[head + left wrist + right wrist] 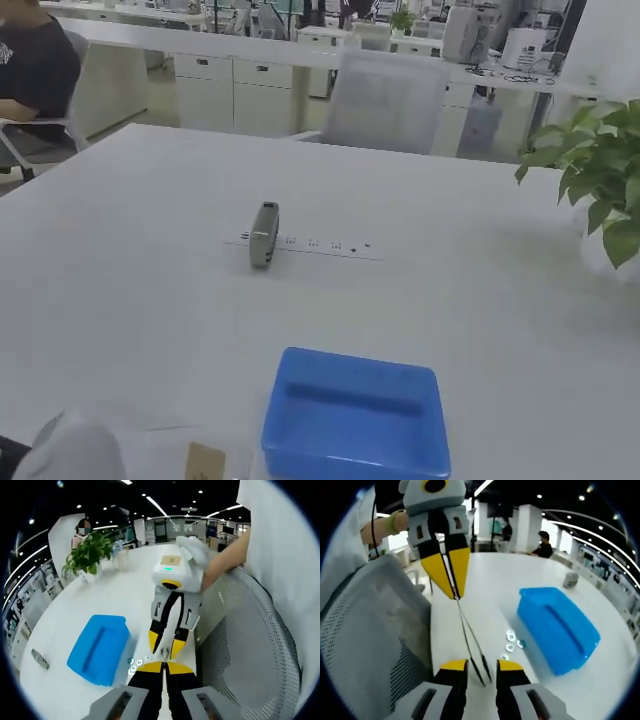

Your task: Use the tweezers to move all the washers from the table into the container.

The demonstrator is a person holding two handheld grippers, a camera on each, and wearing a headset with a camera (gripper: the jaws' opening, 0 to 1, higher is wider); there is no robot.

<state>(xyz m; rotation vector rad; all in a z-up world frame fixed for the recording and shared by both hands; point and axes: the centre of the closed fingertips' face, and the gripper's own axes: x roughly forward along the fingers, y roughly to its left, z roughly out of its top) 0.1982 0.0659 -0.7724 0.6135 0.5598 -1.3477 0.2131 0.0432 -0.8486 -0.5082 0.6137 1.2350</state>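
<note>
My left tongs (454, 592) clamp shut on the tweezers (468, 630), whose legs run between my partly open right tongs (483, 664), washers (510, 647) on the bench (490, 587) just beside those, container (560, 630) beyond; squeezing off-centre could twist the tweezers loose.

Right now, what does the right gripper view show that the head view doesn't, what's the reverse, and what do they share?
Right gripper view adds: the left claw shut on the tweezers, their tips between the right claw's open jaws, a few washers on the table beside the blue container, and a mesh chair back.
Head view adds: a leafy plant at the table's right and an office chair across it.
Shared: the blue container, the table and a grey adapter.
</note>
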